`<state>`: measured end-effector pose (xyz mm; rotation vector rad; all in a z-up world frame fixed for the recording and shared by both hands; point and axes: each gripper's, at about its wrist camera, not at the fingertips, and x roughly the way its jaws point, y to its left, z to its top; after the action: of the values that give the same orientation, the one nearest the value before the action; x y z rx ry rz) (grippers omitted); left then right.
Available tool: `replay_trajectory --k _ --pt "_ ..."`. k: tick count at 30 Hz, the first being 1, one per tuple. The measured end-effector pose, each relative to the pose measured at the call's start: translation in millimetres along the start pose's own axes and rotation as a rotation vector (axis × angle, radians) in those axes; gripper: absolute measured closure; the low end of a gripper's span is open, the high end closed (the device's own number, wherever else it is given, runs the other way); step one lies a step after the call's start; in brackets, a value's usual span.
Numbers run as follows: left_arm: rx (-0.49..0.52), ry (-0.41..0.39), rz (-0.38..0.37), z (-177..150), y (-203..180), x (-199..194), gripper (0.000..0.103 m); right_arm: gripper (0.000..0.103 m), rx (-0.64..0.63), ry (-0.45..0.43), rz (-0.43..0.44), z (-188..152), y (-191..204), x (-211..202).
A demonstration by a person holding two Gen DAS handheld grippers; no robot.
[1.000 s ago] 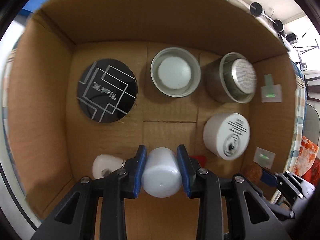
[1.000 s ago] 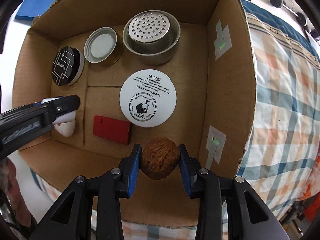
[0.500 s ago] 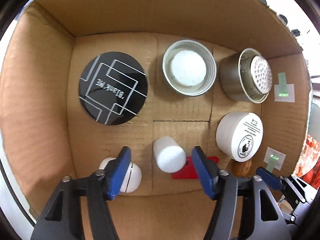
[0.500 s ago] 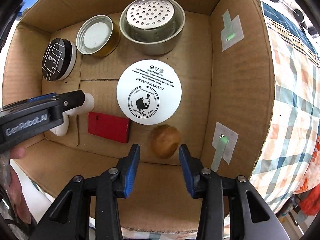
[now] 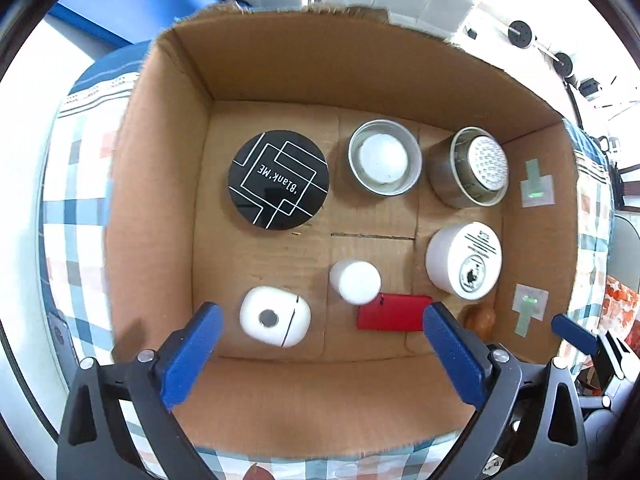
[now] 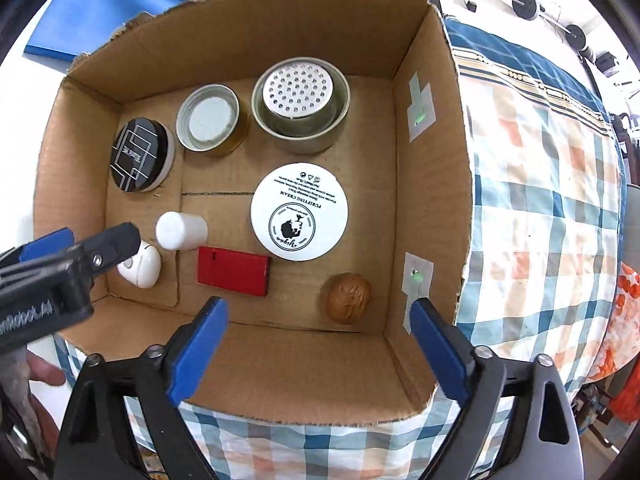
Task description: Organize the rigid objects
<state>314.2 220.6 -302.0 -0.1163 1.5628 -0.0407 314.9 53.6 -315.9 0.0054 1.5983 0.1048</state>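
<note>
White bottle released by left gripper; walnut released by right gripper; both grippers withdrawn above box.

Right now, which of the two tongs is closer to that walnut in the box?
Right. The right tongs hang open just in front of the walnut, which lies slightly right of their middle. The left tongs are open farther left, by the white earbud case.

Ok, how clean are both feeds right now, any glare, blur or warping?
Left wrist view: fisheye bends the cardboard box walls, background blown out, black lid text sharp. Right wrist view: same curvature, walnut slightly soft, left gripper looms slightly blurred at the edge.
</note>
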Motion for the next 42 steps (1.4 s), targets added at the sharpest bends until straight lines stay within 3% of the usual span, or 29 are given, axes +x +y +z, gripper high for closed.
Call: replay_trajectory --k 16,28,42 --pt "-0.002 -0.233 0.052 -64.9 -17.1 -98.4 0.0 0.0 0.009 -0.141 0.009 -31.7 -12.3 -64.7" --pt "0.041 -0.449 0.107 -132.1 -53.6 -207.8 0.0 0.0 0.017 -0.346 0.048 -104.4 -38.6 -182.7" --pt "0.076 -0.568 0.111 -187.6 -79.1 -278.3 0.0 0.0 0.004 -0.508 0.06 -183.9 -54.0 -288.1"
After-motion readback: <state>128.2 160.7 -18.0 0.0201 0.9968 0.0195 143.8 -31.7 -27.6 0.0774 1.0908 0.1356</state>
